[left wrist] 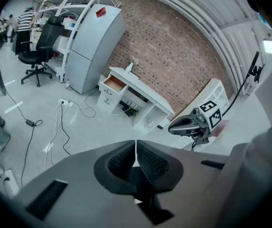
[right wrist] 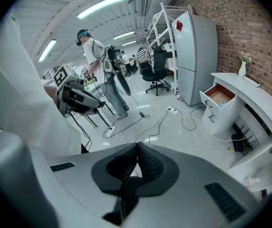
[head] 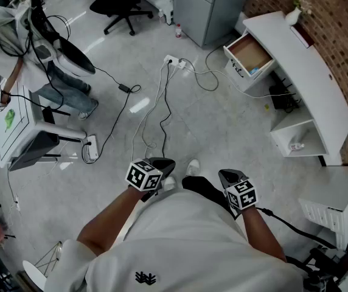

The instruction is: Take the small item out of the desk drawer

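Observation:
A white curved desk [head: 308, 59] stands far ahead against the brick wall, its top drawer [head: 250, 55] pulled open. A small blue item [head: 255, 70] lies inside the drawer near its front corner. My left gripper [head: 162, 165] and right gripper [head: 227, 176] are both held close to my body, well short of the desk. Both are shut with nothing between the jaws. The drawer [left wrist: 114, 84] also shows in the left gripper view, and the drawer [right wrist: 220, 95] shows in the right gripper view.
White and black cables with a power strip [head: 175, 61] trail across the grey floor between me and the desk. A grey cabinet [head: 207, 8] stands left of the drawer, an office chair [head: 122, 5] beyond. A person [head: 46, 59] stands at a white stand at the left.

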The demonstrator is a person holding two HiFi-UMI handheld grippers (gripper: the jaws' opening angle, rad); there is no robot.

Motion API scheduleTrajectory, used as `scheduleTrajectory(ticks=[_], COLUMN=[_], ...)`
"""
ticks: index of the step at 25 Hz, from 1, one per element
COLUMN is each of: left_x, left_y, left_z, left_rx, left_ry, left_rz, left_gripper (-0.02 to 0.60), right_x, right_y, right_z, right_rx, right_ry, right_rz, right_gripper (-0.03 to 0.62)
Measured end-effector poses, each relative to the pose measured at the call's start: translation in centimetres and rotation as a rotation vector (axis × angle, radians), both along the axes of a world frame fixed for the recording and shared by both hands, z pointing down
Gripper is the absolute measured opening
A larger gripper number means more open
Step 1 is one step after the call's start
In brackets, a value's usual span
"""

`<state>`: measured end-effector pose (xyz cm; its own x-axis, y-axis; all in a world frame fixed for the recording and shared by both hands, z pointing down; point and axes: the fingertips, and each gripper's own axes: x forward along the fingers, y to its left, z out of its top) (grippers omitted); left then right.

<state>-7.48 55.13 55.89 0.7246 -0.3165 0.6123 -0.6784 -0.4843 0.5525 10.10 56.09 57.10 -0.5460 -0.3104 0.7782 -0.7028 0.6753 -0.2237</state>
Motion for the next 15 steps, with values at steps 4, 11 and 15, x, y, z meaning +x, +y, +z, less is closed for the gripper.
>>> scheduleTrajectory(ticks=[4,11,15], left_x=[2.2,5.6,7.7], left_y=[-4.1,-11.3,-16.5], left_z=[-1.8,-3.5,-3.5], left_rx=[0.011,0.084,0.066], left_ry=[0.038,-0.033,-0.005], left_rz=[-0.04,0.02,-0.034], left_gripper=[0.031,0.031,0.031], right_x=[1.4,3.5,5.5], right_y=[-2.9,-9.2,-13.2], right_z=[0.3,-0.1,1.2], right_rx=[0.002,0.022,-0.001], right_ry=[-0.005,-0.062,-0.088], right_rz=[0.006,0.015,0.05], right_gripper=[0.029,0.029,0.03])
